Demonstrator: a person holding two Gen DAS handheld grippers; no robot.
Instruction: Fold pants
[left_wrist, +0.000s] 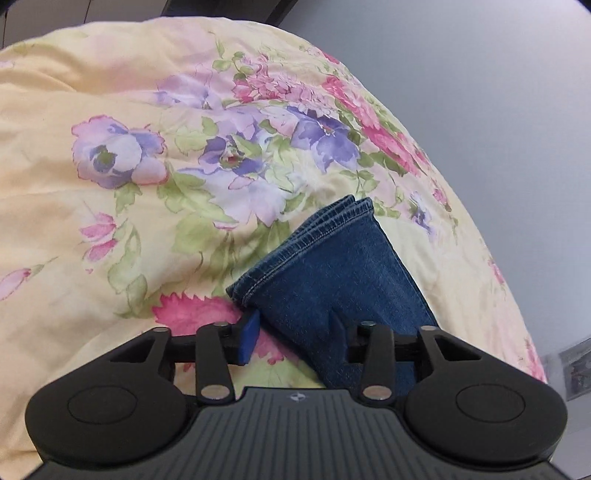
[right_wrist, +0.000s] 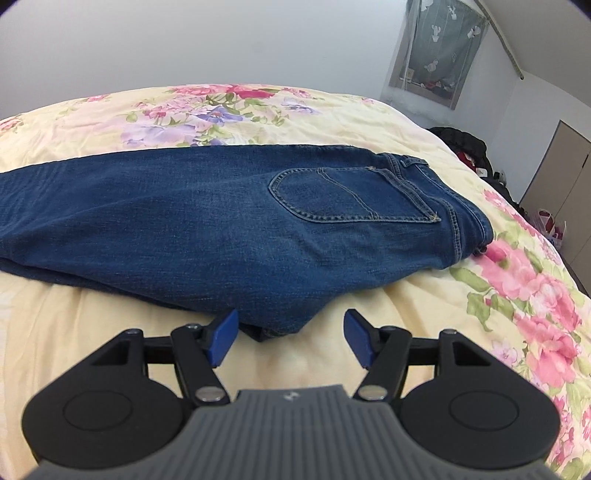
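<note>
Blue jeans (right_wrist: 207, 221) lie folded lengthwise across a floral bedspread (right_wrist: 388, 321), waist and back pocket (right_wrist: 351, 195) to the right. In the left wrist view the stacked leg hems (left_wrist: 332, 266) run up from between the jaws of my left gripper (left_wrist: 293, 328). Its left blue pad (left_wrist: 249, 332) touches the denim's edge, and the right pad is hidden under a pinched crease, so it stands shut on the legs. My right gripper (right_wrist: 290, 338) is open just above the bedspread, with the jeans' seat corner (right_wrist: 273, 325) poking between its fingertips, untouched.
The bedspread (left_wrist: 110, 206) covers the whole bed. A grey wall stands behind it. In the right wrist view dark clothes (right_wrist: 465, 144) lie past the bed's far right corner, beside a cupboard (right_wrist: 561, 184) and a curtained window (right_wrist: 439, 48).
</note>
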